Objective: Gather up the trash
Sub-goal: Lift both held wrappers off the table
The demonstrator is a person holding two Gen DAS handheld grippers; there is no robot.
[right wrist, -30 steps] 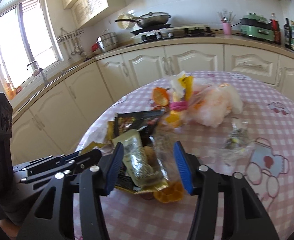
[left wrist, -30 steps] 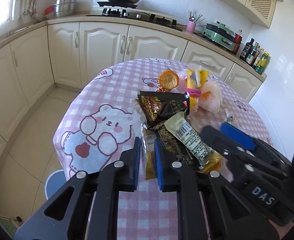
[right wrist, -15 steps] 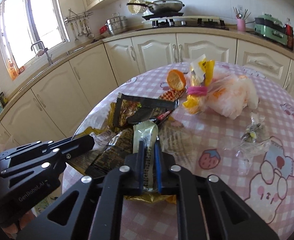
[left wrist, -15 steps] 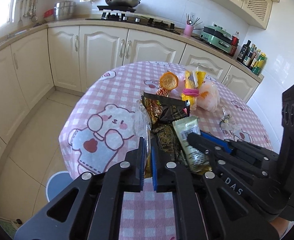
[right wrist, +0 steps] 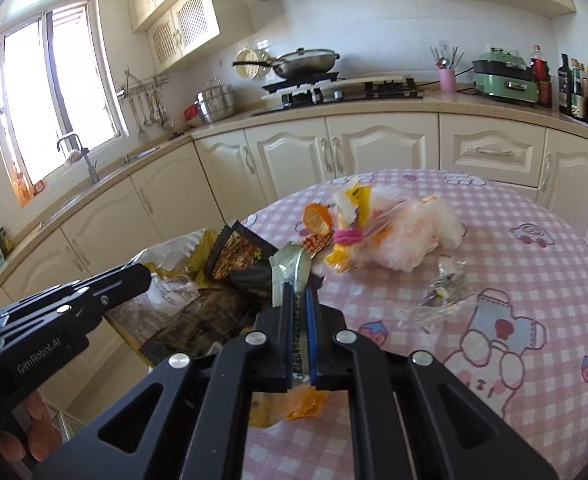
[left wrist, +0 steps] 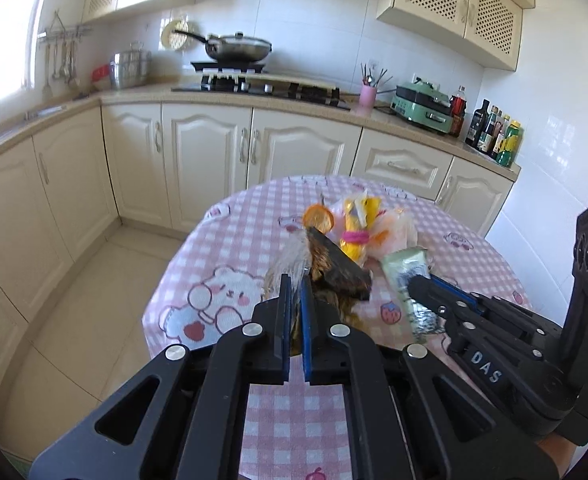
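Your left gripper [left wrist: 296, 292] was clamped nearly shut on a bunch of wrappers: a dark snack wrapper [left wrist: 340, 270] and a clear crinkled one [left wrist: 289, 258], both lifted off the table [left wrist: 229, 240]. Your right gripper [right wrist: 301, 316] was closed just as tightly on a pale green wrapper [right wrist: 291, 270], which stood upright between its blue pads [right wrist: 311, 320]. In the right wrist view the dark wrapper hung out past the table's left edge, beside the left gripper. Left on the pink checked cloth: an orange peel [right wrist: 317, 218], a yellow packet with a pink band [right wrist: 348, 234], a whitish plastic bag [right wrist: 414, 232] touching it, and a small clear scrap [right wrist: 440, 294] well apart.
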